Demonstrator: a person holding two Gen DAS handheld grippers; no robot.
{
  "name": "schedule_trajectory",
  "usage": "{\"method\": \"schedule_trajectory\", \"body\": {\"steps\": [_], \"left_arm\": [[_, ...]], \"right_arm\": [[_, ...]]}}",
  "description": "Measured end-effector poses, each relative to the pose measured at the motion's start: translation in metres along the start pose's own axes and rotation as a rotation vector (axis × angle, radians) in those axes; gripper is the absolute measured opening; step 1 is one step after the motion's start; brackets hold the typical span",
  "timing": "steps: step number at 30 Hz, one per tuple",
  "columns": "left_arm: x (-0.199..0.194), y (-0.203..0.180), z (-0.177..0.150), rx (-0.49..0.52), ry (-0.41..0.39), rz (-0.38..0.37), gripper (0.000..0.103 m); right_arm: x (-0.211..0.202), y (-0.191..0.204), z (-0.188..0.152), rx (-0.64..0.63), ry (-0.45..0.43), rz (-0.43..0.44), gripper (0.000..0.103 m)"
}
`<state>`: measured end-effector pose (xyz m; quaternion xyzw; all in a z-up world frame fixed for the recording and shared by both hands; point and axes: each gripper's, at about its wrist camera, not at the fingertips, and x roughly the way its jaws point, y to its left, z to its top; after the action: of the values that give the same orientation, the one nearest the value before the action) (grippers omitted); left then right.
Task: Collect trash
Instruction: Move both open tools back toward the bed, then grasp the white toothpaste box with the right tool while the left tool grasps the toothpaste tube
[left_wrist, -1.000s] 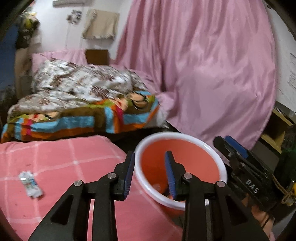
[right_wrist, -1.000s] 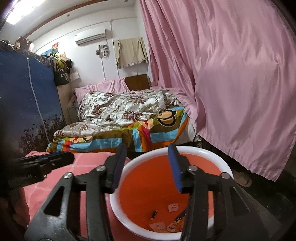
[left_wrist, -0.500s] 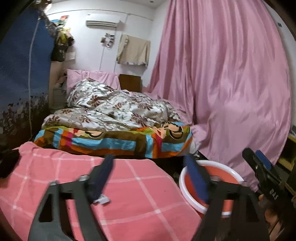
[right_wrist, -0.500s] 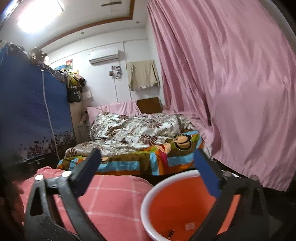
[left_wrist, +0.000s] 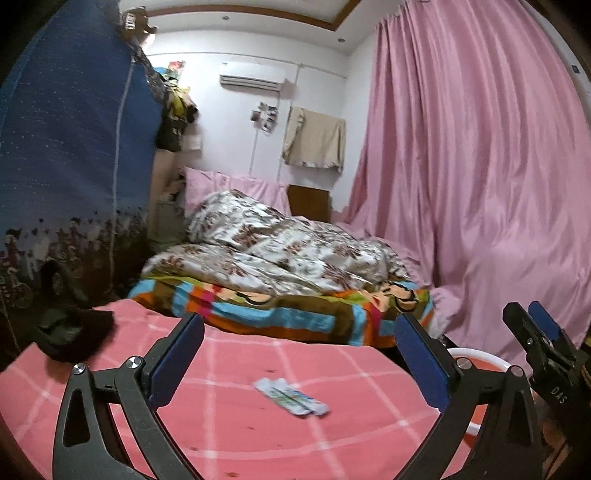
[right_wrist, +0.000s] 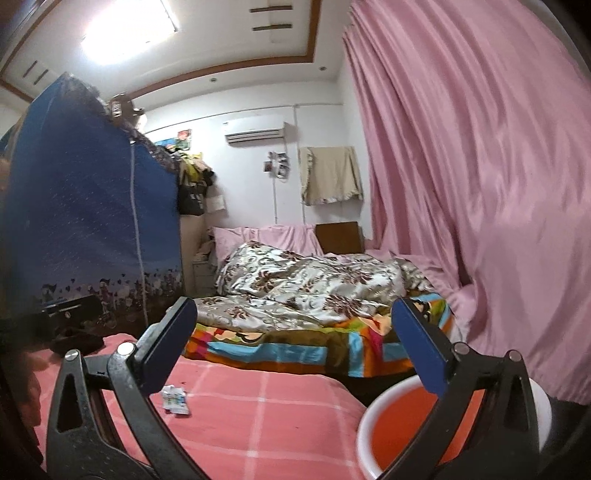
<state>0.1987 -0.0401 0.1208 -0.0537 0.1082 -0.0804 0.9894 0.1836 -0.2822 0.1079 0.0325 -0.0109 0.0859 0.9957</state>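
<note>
My left gripper (left_wrist: 299, 354) is spread wide and empty above the wrapper (left_wrist: 291, 397) lying flat on the pink checked cloth (left_wrist: 221, 435). I should lower with one pad on each side of it, pinch across its narrow width, then carry it to the orange bucket (right_wrist: 402, 432); my right gripper (right_wrist: 293, 341) is wide and empty too.

In my left camera I can read only one text: the white letters "DAS", printed on the black body of my right gripper (left_wrist: 543, 343), at the right edge of the picture. The wrapper (left_wrist: 291, 398) on the pink cloth (left_wrist: 229, 424) has some green print, but it is too blurred to read. In my right camera I can read no text.
</note>
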Motion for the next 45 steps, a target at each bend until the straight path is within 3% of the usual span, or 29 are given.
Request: {"method": "schedule_trajectory", "body": {"steps": [7,15,21,26,31,35,38,40,45], "left_arm": [[-0.012,0.025,-0.005,0.01,-0.038,0.05,0.101],[-0.018,0.046,-0.016,0.04,-0.056,0.087,0.101],[-0.004,0.06,-0.02,0.051,0.02,0.097,0.101],[0.018,0.068,-0.026,0.038,0.144,0.098,0.101],[0.041,0.076,-0.037,0.004,0.269,0.099,0.1],[0.054,0.082,-0.045,-0.021,0.335,0.094,0.1],[0.062,0.085,-0.05,-0.029,0.384,0.076,0.092],[0.067,0.085,-0.052,-0.031,0.417,0.061,0.08],[0.08,0.079,-0.058,-0.033,0.487,0.022,0.064]], "right_arm": [[0.01,0.04,0.0,-0.068,-0.031,0.065,0.103],[0.021,0.061,-0.013,-0.119,0.006,0.111,0.103],[0.04,0.065,-0.024,-0.118,0.104,0.159,0.103],[0.077,0.068,-0.041,-0.105,0.296,0.172,0.103],[0.112,0.067,-0.066,-0.06,0.496,0.232,0.077],[0.127,0.077,-0.08,-0.082,0.597,0.289,0.061],[0.135,0.086,-0.088,-0.095,0.66,0.337,0.051],[0.137,0.093,-0.096,-0.096,0.707,0.373,0.048],[0.142,0.1,-0.105,-0.108,0.778,0.397,0.033]]}}
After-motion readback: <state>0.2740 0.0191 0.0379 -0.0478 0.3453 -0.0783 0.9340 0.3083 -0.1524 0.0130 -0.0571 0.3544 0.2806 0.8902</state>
